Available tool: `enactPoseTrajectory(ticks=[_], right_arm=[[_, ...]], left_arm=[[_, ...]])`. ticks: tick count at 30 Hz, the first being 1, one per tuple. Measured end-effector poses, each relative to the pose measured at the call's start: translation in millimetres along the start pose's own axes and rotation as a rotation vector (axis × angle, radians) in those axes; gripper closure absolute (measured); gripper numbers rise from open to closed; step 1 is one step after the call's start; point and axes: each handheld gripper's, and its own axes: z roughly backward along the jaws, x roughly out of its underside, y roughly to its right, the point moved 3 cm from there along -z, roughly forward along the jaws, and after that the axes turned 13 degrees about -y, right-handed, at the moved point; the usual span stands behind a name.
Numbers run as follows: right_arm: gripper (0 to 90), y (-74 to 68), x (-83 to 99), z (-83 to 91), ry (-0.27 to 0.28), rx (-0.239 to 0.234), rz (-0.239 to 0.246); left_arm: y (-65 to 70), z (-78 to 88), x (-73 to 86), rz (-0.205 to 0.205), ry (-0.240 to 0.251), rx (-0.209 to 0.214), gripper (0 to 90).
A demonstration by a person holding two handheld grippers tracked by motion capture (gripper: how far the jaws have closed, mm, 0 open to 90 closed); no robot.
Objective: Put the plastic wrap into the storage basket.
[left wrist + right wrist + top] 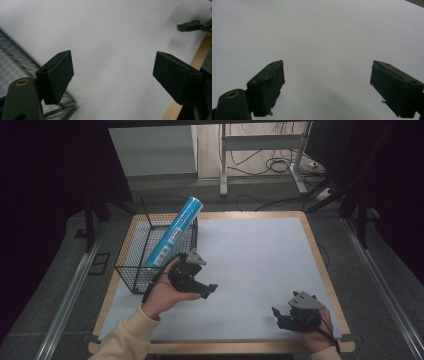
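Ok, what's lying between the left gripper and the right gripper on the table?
Nothing: in the high view, bare white table top runs from the left gripper to the right gripper.

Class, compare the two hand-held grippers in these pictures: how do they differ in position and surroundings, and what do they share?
The left gripper sits beside the wire basket that holds the blue tube; the right gripper sits near the table's front right corner, away from both. The left gripper view catches basket mesh; the right gripper view shows bare white surface. Both are open and hold nothing.
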Motion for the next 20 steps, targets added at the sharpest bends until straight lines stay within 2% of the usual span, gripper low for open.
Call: enactPoseTrajectory(ticks=[4, 8, 11, 12, 20], right_arm=[[12.3, 0.5, 0.4, -0.6, -0.001, 0.0, 0.002], [12.3, 0.0, 0.3, -0.8, -0.002, -0.001, 0.007], [12.3, -0.4, 0.0, -0.9, -0.003, -0.002, 0.009], [12.3, -0.3, -0.1, -1.1, -0.004, -0.001, 0.011], [12.3, 1.2, -0.2, -1.2, 0.005, 0.005, 0.014]], left_arm=[[14.7, -18.2, 10.0, -0.01, 0.036, 0.027, 17.1], [23.1, -30.6, 17.1, -0.023, 0.031, 0.042, 17.0], [23.4, -38.4, 19.6, -0.023, 0.007, 0.042, 17.2], [22.7, -40.0, 20.1, -0.012, 0.008, 0.044, 17.2], [18.5, -45.5, 23.4, -0.006, -0.001, 0.053, 17.1]])
